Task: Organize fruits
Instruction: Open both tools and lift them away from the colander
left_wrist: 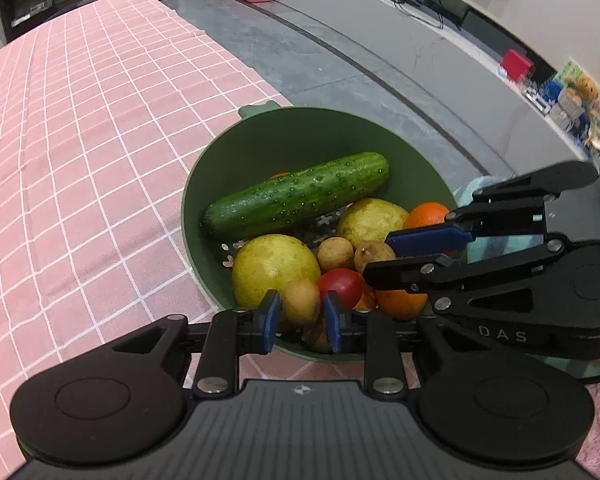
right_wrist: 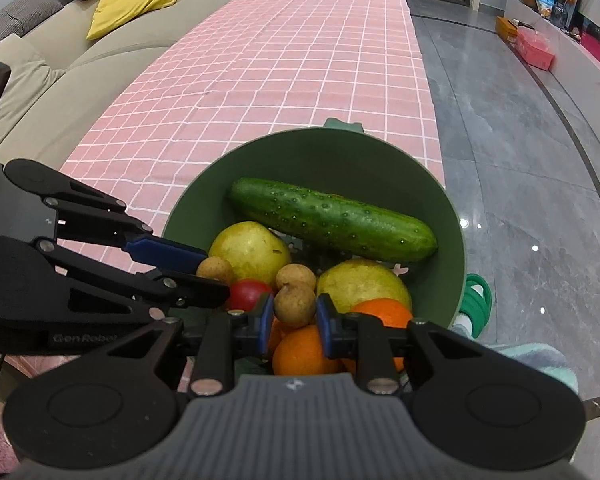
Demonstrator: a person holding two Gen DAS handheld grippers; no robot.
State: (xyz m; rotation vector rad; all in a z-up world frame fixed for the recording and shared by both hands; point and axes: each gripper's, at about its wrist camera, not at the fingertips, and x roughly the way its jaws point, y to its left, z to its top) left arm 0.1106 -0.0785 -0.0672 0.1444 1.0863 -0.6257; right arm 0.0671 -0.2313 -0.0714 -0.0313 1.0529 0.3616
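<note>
right now both my claws reach into the green bowl [left_wrist: 256, 140], which sits at the edge of a pink cloth [left_wrist: 80, 128] with white squares. the bowl is round, smooth and deep.

my left claw [left_wrist: 300, 316] has its blue pads [left_wrist: 271, 314] on both sides of a small brown fruit [left_wrist: 300, 300]. the pads look like they touch it, so i think it is pinched, but the low part of the fruit is hidden behind the claw.

my right claw [right_wrist: 292, 318] has its blue pads on both sides of another small brown fruit [right_wrist: 294, 304] the same way, and it looks squeezed too.

the cucumber [left_wrist: 296, 196] is long, dark green and bumpy with shiny wet dots. it lies across the bowl at 12 o'clock. two yellow-green pears [left_wrist: 274, 268] are round and dull, one at 9 o'clock of my left claw and one at 1 o'clock. a red tomato [left_wrist: 340, 286] is smooth and shiny, just beside the fruit at 2 o'clock. the oranges [right_wrist: 300, 352] are round and a bit dimpled; my right claw covers part of them. more small brown fruits [left_wrist: 334, 254] are rough and dusty.

holes in the bowl's bottom peek out between the fruits, and i can't tell much about them.
</note>
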